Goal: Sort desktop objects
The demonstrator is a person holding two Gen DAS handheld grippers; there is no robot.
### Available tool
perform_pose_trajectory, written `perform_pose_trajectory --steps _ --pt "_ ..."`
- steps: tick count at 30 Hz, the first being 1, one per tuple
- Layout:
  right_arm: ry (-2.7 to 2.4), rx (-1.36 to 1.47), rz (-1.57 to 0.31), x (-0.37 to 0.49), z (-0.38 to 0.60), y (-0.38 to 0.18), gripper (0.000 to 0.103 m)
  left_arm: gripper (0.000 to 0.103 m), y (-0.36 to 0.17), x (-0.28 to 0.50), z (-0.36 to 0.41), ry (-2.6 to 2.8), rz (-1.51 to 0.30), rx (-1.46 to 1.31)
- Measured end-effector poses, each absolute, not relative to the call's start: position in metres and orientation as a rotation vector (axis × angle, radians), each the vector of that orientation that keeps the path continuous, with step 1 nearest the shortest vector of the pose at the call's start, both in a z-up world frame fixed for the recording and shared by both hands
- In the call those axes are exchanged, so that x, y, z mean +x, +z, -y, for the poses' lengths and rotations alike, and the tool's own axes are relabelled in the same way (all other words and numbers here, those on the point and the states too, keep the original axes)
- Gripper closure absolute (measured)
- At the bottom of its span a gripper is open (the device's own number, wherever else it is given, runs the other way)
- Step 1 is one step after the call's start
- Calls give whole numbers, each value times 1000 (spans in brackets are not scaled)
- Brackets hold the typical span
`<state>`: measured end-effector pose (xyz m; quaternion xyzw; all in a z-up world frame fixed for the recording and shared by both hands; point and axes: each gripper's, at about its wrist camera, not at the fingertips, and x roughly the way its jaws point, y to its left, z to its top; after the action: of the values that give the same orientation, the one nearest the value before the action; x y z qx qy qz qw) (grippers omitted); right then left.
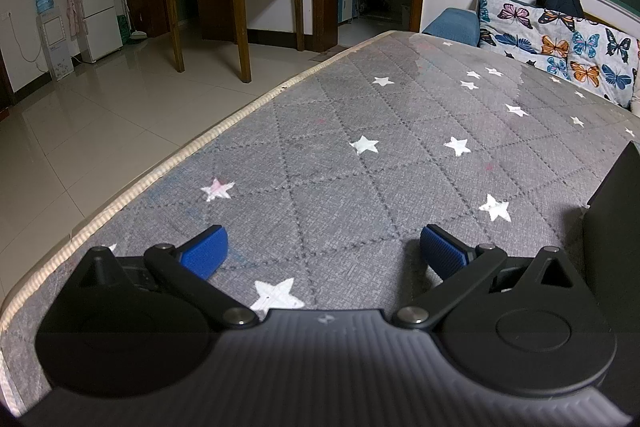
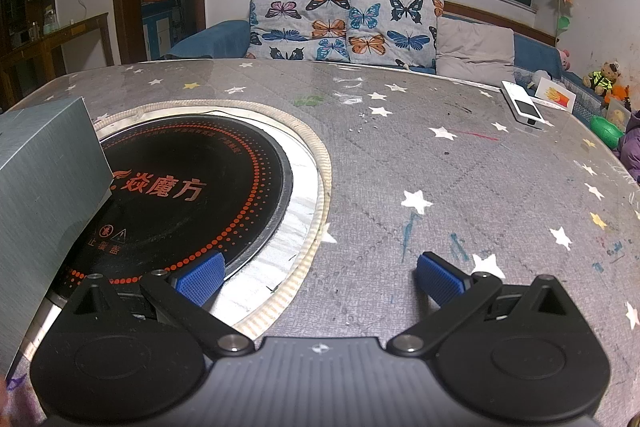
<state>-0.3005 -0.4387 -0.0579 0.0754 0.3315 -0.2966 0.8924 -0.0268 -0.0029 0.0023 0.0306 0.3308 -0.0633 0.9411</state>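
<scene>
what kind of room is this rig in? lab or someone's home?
Most likely a home living-dining room. A sofa with butterfly-print cushions sits behind the grey star-patterned table, which has a round black induction hob set into it, and a white fridge stands by the far wall.

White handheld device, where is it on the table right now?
In the right wrist view, the white handheld device lies at the table's far right edge, beside a fries card, well away from the round cooktop.
</scene>
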Motion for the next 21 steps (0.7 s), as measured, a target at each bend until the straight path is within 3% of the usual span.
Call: perform_pose_trajectory --steps 21 --pt "-615 156 -688 -301 441 -58 0 0 2 -27 3 -129 -674 62"
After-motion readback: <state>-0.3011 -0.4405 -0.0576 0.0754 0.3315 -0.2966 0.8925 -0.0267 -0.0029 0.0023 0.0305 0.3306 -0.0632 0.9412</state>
